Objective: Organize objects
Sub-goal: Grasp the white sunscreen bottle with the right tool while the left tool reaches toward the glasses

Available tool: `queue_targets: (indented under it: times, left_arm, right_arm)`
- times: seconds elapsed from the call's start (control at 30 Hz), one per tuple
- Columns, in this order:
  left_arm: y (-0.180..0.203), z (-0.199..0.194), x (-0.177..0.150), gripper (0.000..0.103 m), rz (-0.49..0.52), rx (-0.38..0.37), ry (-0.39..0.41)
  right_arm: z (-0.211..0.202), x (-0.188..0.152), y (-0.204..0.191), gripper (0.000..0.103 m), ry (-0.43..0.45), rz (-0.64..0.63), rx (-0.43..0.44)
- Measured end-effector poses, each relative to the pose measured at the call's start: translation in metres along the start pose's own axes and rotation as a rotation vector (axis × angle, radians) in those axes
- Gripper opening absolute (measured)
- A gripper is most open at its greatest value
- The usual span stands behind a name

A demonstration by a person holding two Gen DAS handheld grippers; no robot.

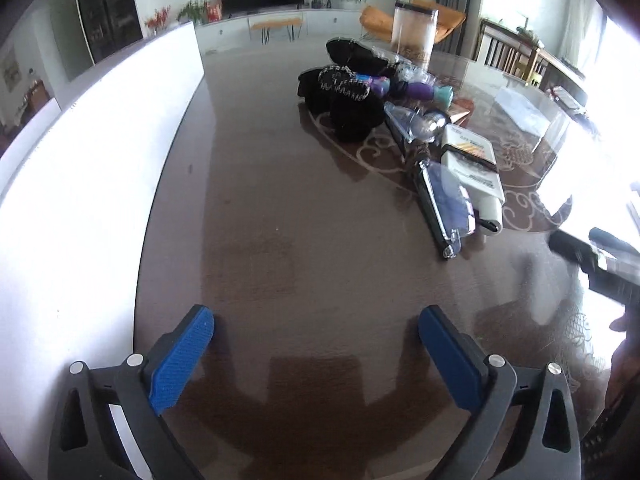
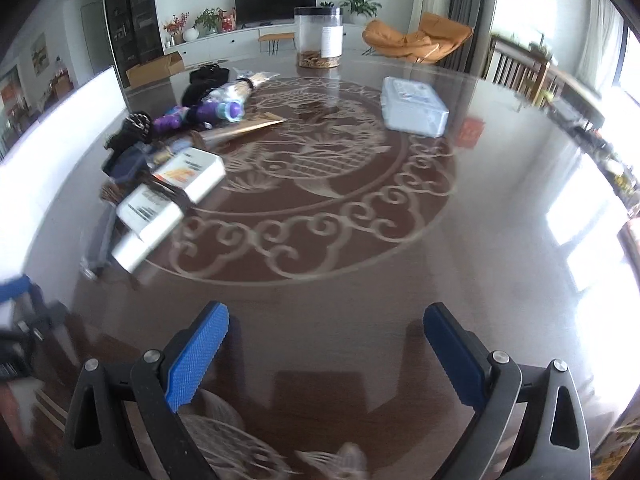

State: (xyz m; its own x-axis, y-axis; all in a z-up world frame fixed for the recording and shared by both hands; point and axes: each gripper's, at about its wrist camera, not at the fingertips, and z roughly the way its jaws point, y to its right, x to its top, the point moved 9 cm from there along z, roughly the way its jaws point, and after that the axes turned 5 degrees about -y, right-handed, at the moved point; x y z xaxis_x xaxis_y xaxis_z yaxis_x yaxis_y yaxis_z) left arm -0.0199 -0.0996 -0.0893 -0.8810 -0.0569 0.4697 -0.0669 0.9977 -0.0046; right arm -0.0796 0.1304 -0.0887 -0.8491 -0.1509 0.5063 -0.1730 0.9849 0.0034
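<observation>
Glossy dark glass tabletop (image 1: 280, 200). Left gripper (image 1: 316, 328) spread wide, empty, lower frame. Clutter pile (image 1: 400, 120) upper right: white carton (image 1: 472, 160) stiff, probably light; grip across long sides.

Right gripper (image 2: 326, 328) likewise splayed, empty; same pile (image 2: 168, 152) left of centre, clear plastic jar (image 2: 318, 36) top centre, likely slippery.

Taking the clear cylindrical plastic jar (image 2: 319, 36) as the landmark, everything is sitting on the dark glossy table with the pale fish inlay (image 2: 360, 280). The jar is standing at the table's far edge. Nearer than the jar and to its right, the flat white plastic-wrapped pack (image 2: 414, 106) is lying alone. Nearer than the jar and to its left, a row of clutter is running toward the camera: first the black fuzzy garment (image 2: 208, 80), then the purple plastic bottle (image 2: 218, 112), and nearest of all the white rectangular cardboard box (image 2: 188, 174), resting among the clutter.
</observation>
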Motion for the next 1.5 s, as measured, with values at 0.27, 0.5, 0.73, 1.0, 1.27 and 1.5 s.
queue_targets:
  times: [0.27,0.5,0.73,1.0,1.27,1.5]
  left_arm:
    - [-0.001,-0.007,-0.009,0.103,0.026,-0.012,0.004]
    - [0.001,-0.009,-0.012,0.103,0.001,0.003,0.027]
    - [0.003,-0.011,-0.015,0.103,0.033,-0.019,0.036]
    - [0.005,-0.014,-0.019,0.103,0.030,-0.018,0.042]
    - [0.008,-0.014,-0.021,0.103,0.078,-0.041,0.001]
    - [0.025,-0.033,0.011,0.103,0.028,-0.149,0.038]
  right_arm:
    - [0.020,0.062,-0.080,0.098,-0.041,0.014,0.154]
    - [0.036,0.067,-0.096,0.077,-0.051,0.016,0.161]
    - [0.026,0.057,-0.088,0.047,-0.060,-0.028,0.179]
    - [0.021,0.056,-0.071,0.083,-0.058,-0.126,0.111]
    - [0.038,0.069,-0.089,0.054,-0.026,-0.258,0.110]
    - [0.018,0.039,-0.042,0.055,0.009,-0.142,0.075]
